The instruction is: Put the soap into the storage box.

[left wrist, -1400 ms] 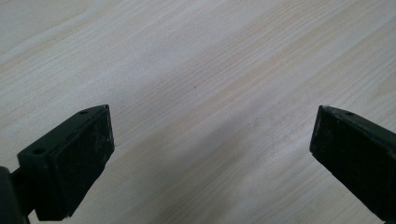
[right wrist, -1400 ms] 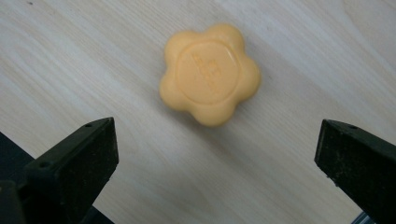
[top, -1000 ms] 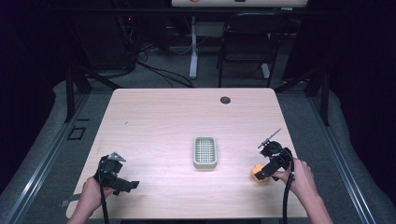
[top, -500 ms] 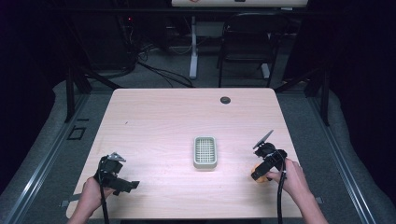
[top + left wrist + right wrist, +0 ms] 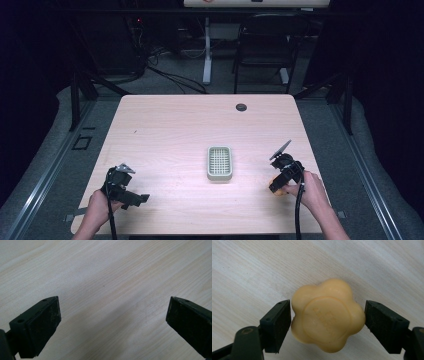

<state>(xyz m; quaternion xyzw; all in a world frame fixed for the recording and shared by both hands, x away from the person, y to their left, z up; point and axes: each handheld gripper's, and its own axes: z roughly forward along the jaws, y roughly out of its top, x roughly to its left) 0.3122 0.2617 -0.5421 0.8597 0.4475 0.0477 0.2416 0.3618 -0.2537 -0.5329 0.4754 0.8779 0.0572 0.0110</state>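
Sitting between the right gripper (image 5: 327, 315)'s fingers (image 5: 277, 325) is a yellow flower-shaped soap bar (image 5: 327, 317), flat on the bench (image 5: 170, 130) near its right front edge. Those fingers have just been closing and both pads now touch the soap's sides. There's raised lettering stamped on top, too faint to read. The grey soap dish (image 5: 219, 163) sits mid-bench, well apart. The left gripper (image 5: 112, 322) hovers over bare wood, fingers wide apart, nothing in them.

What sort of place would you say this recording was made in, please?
Probably a lab or recording studio: a bare wooden table ringed by dark curtains, cables across the floor, and a person's handheld grippers.
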